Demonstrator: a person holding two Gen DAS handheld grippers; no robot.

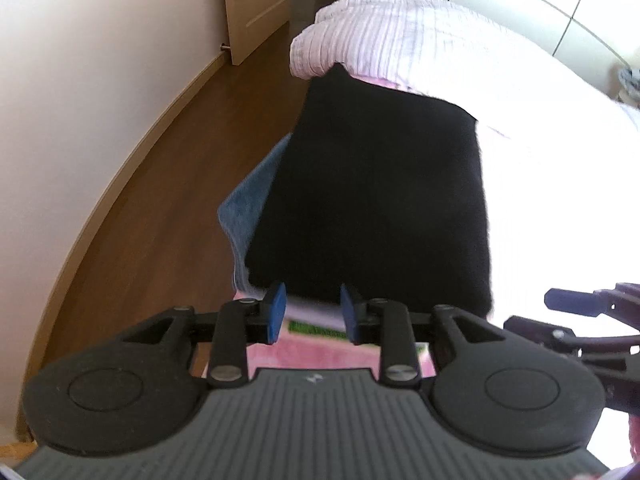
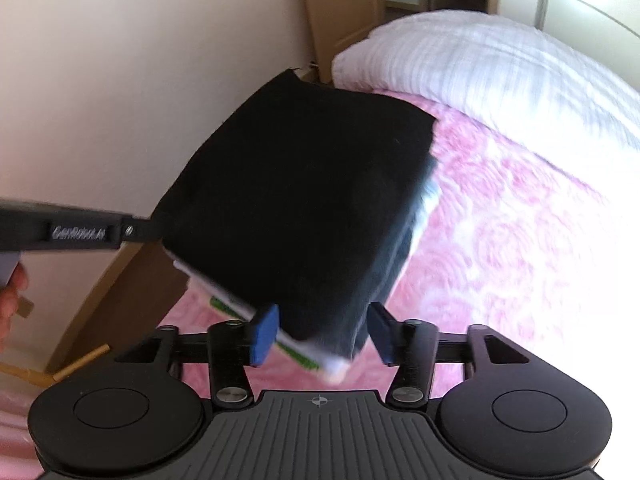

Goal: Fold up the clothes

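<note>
1. The left tongs (image 1: pixel 313 312) stand parted at 6 o'clock of their view, the blue pads apart with the near edge of the stack showing between them; nothing is pinched.
2. The right tongs (image 2: pixel 324 332) gape wider. The stack's near corner sits between the pads, but the pads do not press it (blur makes the left pad's contact hard to judge).
3. The black folded garment (image 1: pixel 380 200) lies on top of the pile, at 12 o'clock from both tongs, near the bed's left edge on the pink bedspread (image 2: pixel 500 240).
4. Beneath it I count one blue piece (image 1: pixel 252 204) poking out at 9 o'clock, a white layer (image 2: pixel 208 284), and a green-striped edge (image 1: pixel 316 330); that makes four layers visible, possibly more hidden.
5. One striped duvet (image 1: pixel 400 36) lies bunched at 12 o'clock; one door (image 1: pixel 256 4) stands beyond.
6. Risk, in my judgement: the pile overhangs toward the wooden floor (image 1: pixel 168 208), so a snagged pad could drag the top layer off or tip the stack.
</note>
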